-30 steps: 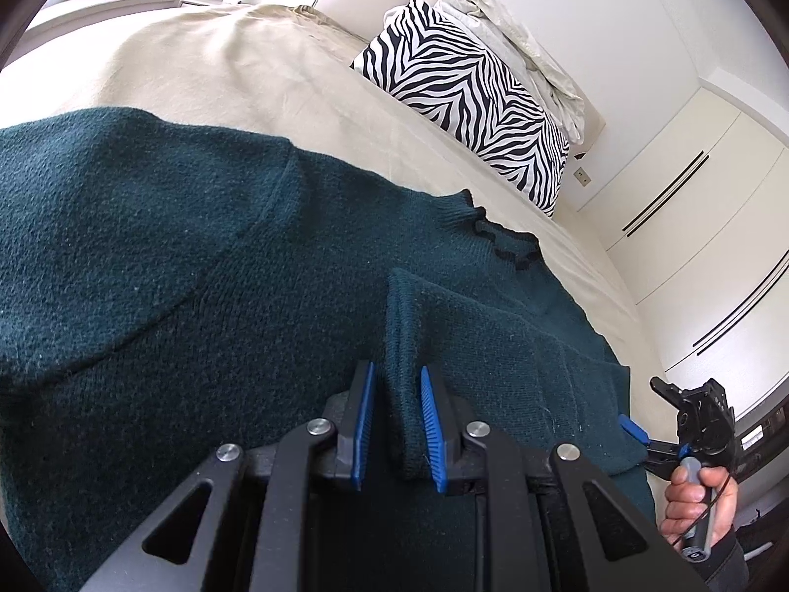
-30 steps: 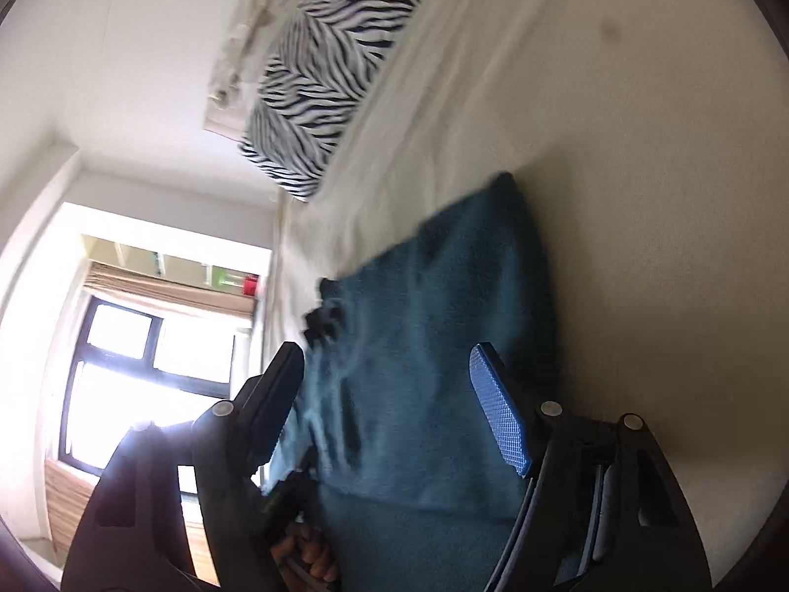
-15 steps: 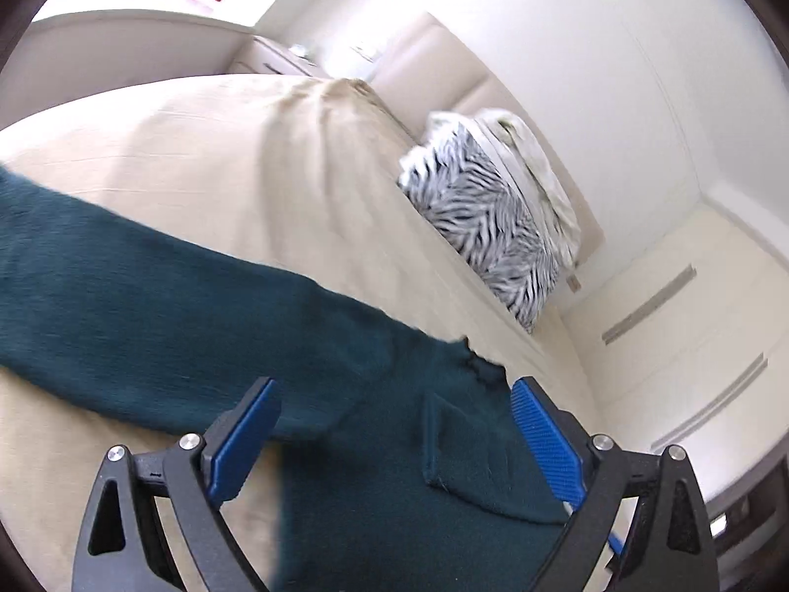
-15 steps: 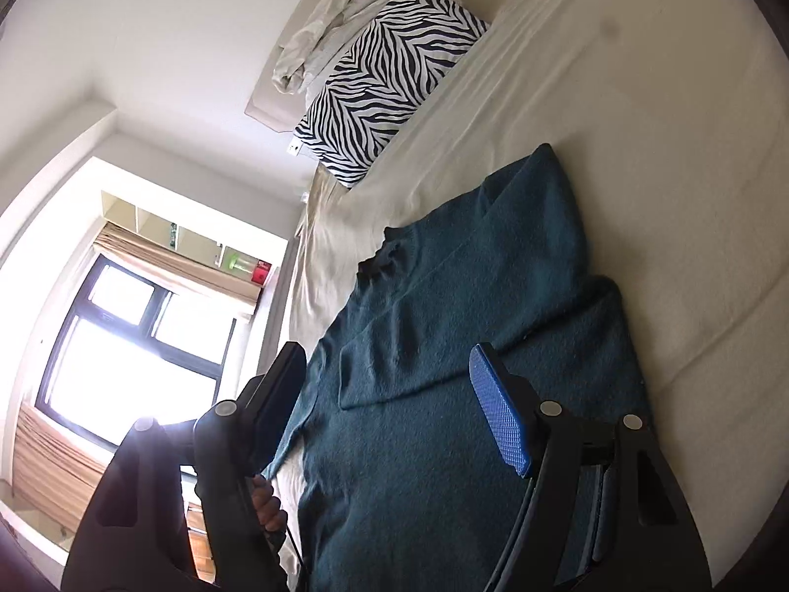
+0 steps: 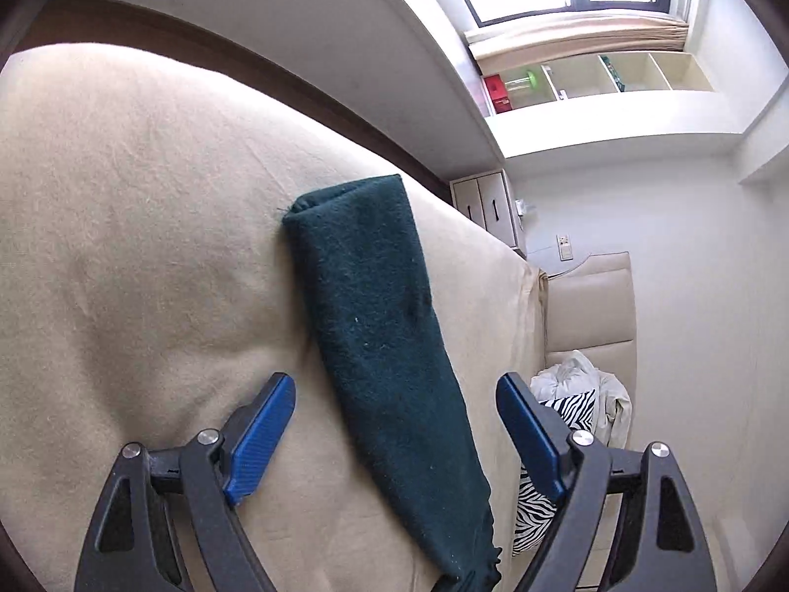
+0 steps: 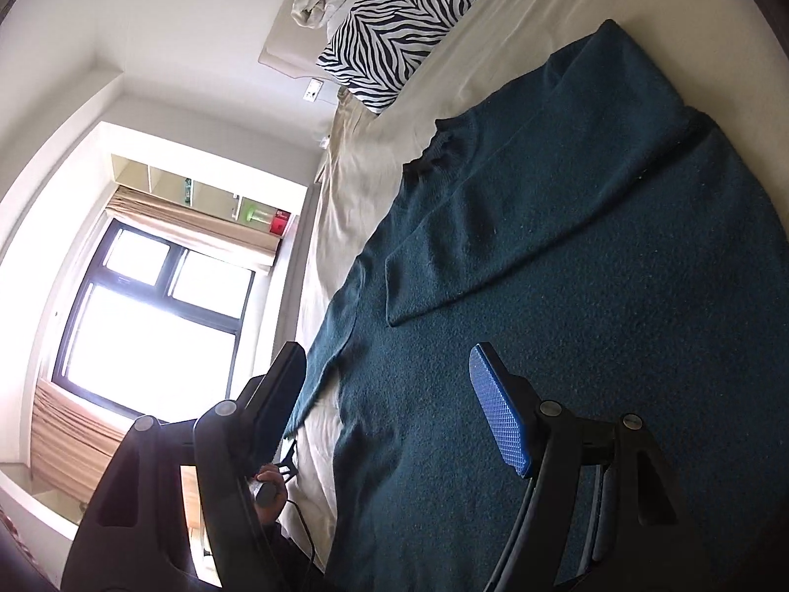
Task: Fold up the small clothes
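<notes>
A: Now, where is the sweater (image 6: 567, 296) found?

B: It is spread flat on the bed (image 6: 355, 158), collar toward the zebra pillow (image 6: 394, 15). One sleeve is already laid slantwise across the chest. The other sleeve (image 5: 379, 345) is stretched out straight over the bare sheet, away from the body.

A: How are the fingers set?

B: The left gripper (image 5: 394, 424) is seen wide, though its jaws are closing slightly; nothing is pinched by them. The right gripper (image 6: 389, 394) is held moderately wide and empty, above the lower body of the sweater.

A: Which relation must be settled for the coming move?

B: The outstretched sleeve is framed between the left fingers (image 5: 261, 439), and its long axis runs almost straight ahead along the line they point. The cuff is at the far end, well beyond the pads; the near part passes under the gripper toward the shoulder.

A: So which hand is better placed?

B: The left, it is judged. The sleeve lies right before it, whereas it is only at the edge of the right wrist view. A grasp across the sleeve's width is probably called for, then a fold inward.
</notes>
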